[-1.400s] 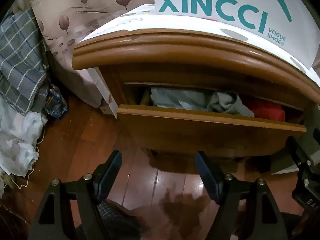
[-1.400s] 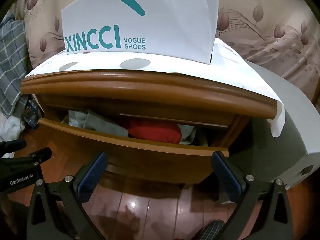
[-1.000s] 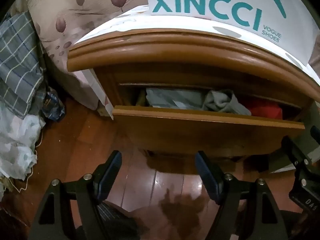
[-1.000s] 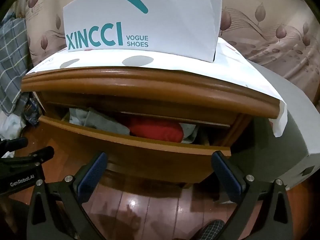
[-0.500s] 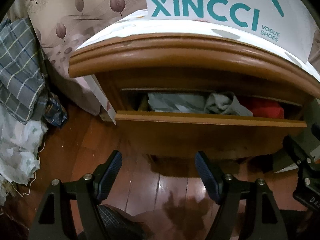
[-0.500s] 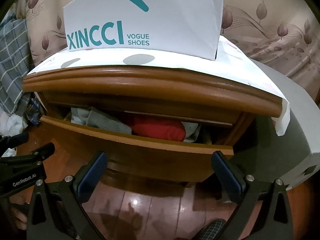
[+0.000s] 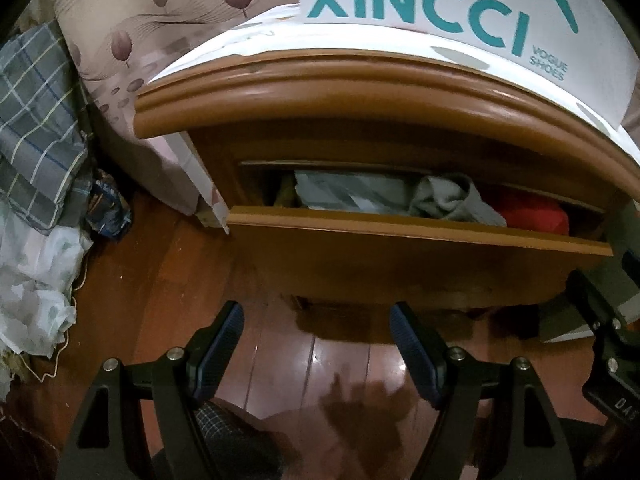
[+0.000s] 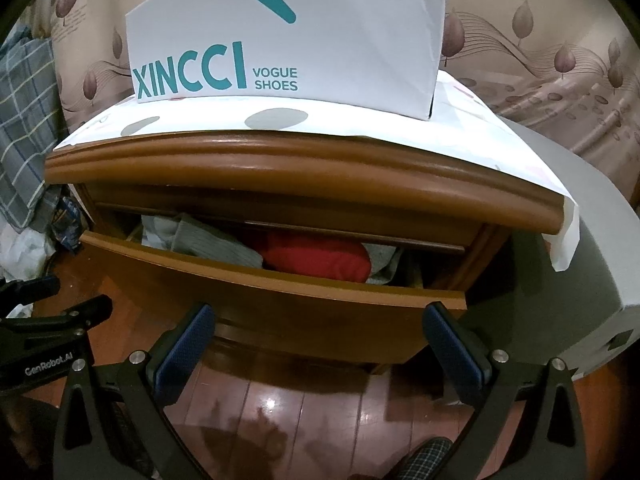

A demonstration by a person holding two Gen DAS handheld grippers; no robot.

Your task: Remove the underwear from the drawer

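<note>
A wooden nightstand's drawer (image 7: 400,256) (image 8: 280,296) stands partly pulled out. Inside lie a pale grey-green cloth (image 7: 348,192), a crumpled grey garment (image 7: 452,200) (image 8: 212,240) and a red garment (image 7: 532,212) (image 8: 320,256). Which piece is underwear I cannot tell. My left gripper (image 7: 316,344) hangs open over the floor in front of the drawer, nothing between its fingers. My right gripper (image 8: 316,344) is open too, just before the drawer front, and holds nothing. Each gripper shows at the edge of the other's view.
A white XINCCI shoe box (image 8: 288,40) stands on the nightstand top, on a dotted white sheet (image 8: 360,128). A plaid cloth (image 7: 36,128) and white fabric (image 7: 32,280) pile up on the left. A grey box (image 8: 580,260) sits to the right. The floor (image 8: 304,412) is glossy wood.
Both views shifted only slightly; the nightstand sits a little lower in frame than before. Both grippers stay open and the drawer's contents lie as they did.
</note>
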